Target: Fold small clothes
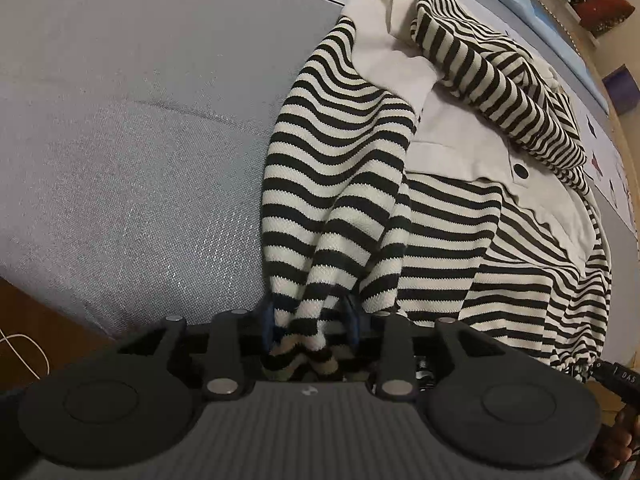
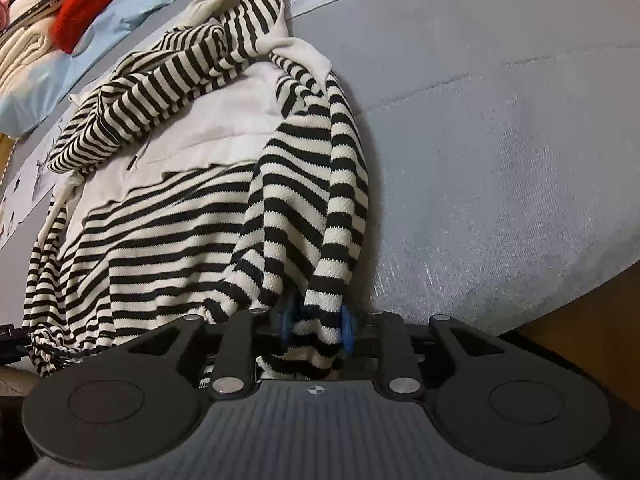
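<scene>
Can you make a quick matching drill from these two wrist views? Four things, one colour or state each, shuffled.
Things:
1. left gripper
2. striped top
3. bed cover
4. knit item at the far left in the right wrist view

Colour or state:
A. grey, lying under the garment
B. red
C. shut on a bunched sleeve
D. black and white stripes with a plain white panel

Pairs: 1-C, 2-D, 3-A, 4-B

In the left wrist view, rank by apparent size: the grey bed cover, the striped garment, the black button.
1. Grey bed cover, filling the left half.
2. Striped garment; its nearness to the camera inflates it.
3. Black button, by far the smallest.
</scene>
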### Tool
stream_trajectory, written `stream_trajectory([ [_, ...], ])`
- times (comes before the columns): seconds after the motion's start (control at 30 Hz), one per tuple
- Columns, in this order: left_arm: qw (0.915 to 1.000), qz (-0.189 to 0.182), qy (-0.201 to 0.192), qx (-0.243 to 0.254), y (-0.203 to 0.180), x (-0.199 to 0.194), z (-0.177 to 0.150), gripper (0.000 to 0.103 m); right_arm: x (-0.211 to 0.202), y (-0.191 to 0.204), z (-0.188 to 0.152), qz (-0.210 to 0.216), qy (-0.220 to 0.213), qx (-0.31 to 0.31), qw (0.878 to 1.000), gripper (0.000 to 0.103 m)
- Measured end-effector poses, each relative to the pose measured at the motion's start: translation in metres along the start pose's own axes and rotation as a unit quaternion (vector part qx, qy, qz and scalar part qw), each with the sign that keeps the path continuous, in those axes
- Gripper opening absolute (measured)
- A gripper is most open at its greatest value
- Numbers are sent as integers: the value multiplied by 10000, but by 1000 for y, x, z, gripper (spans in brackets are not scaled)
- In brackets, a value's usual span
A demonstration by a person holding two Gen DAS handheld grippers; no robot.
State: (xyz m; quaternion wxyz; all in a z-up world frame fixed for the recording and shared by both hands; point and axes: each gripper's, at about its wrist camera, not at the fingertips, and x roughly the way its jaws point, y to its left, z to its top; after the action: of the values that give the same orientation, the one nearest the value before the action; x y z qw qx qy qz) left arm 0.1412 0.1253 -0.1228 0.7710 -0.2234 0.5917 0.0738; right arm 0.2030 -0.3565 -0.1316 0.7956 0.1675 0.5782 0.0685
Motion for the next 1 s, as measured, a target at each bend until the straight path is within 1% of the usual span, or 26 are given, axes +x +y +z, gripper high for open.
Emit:
stream_trajectory([
  [0.2,10000,30,-18,23,-1,1,-1,38,0,3,-2,-61,2,-179,9998,25],
  [0.27,10000,37,-26,55,0,0,-1,37,0,4,-2,-59,-21,-232,9997,23],
  [0.33,9999,45,-47,79,-1,0,-1,23,0,6,-2,-27,-57,-276,9996,11],
  [0.37,10000,16,-54,81,-1,-1,-2,13,-1,7,-2,-6,-98,-311,9995,6],
  [0.47,9998,-121,-142,40,-1,-5,-2,13,-7,7,0,108,-243,-301,9992,5],
  [0.53,9998,-155,-131,-68,2,-6,-1,16,-9,4,1,171,-278,-227,9992,5],
  [0.57,9997,-140,-104,-143,3,-5,0,21,-8,3,2,173,-260,-199,9993,5],
  [0.6,9997,-132,-54,-214,5,-4,0,26,-7,2,2,159,-219,-171,9995,9],
  [0.67,9997,-114,34,-198,5,-2,-1,26,-4,0,2,100,-120,-85,9998,12],
  [0.73,10000,-17,45,-32,1,-1,-3,26,0,0,1,54,-16,-79,10000,21],
  [0.83,10000,20,47,64,-2,0,-4,26,0,5,-1,-5,-14,-226,9997,21],
  [0.87,10000,22,50,84,-2,0,-4,26,0,5,-2,-8,-17,-245,9997,21],
  [0.9,9999,27,41,106,-3,0,-5,21,0,6,-2,-6,-22,-268,9996,21],
  [0.97,9999,-16,4,150,-5,-1,-6,11,-2,6,-2,4,-67,-320,9995,11],
  [1.0,9998,-28,-41,187,-7,-2,-7,10,-3,7,-1,19,-107,-343,9994,6],
])
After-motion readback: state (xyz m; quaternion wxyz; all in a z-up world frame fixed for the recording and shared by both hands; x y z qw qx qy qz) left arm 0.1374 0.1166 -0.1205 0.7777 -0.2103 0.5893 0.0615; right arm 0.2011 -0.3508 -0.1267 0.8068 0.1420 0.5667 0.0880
